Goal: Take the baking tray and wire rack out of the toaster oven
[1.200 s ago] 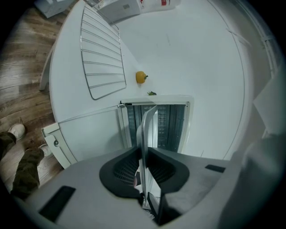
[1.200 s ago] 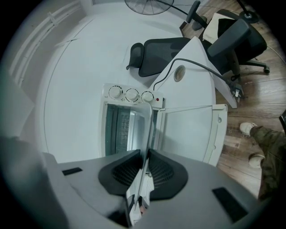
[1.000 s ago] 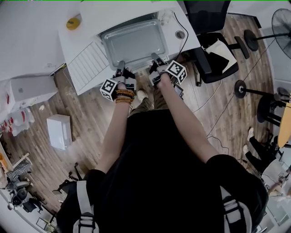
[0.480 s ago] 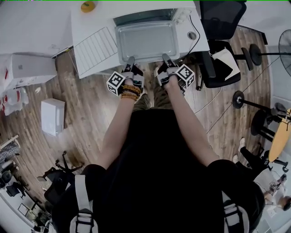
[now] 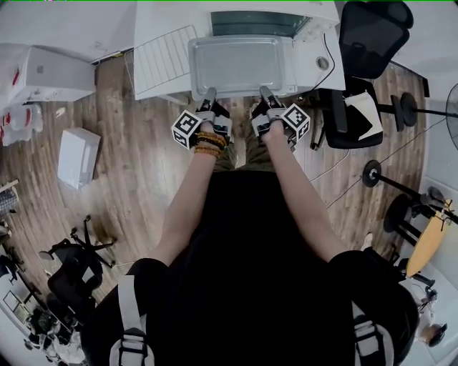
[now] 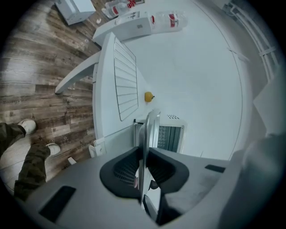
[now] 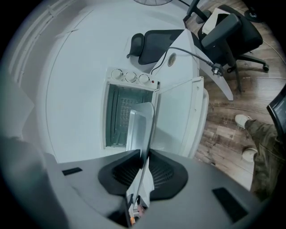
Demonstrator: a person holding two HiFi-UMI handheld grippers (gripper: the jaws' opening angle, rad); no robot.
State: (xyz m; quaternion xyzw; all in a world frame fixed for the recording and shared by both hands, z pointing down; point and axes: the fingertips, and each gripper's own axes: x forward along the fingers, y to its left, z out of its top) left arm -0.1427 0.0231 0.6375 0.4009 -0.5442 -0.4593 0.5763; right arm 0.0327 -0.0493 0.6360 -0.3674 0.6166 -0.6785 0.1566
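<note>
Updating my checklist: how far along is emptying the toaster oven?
Done: the wire rack lies on the table beside the toaster oven. In hand: the left gripper and right gripper are both shut on the baking tray at its near rim, holding it out in front of the oven. Left: setting the tray down.

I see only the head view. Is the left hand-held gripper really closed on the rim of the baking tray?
Observer: Yes. In the left gripper view, the left hand-held gripper has both pads pressed on the baking tray rim.
Operator: And the right one?
Observer: The same. The right hand-held gripper pinches the rim between its pads.
Operator: Is anything outside my frame?
Observer: A small yellow object lies on the white table near the wire rack, not touching it.
</note>
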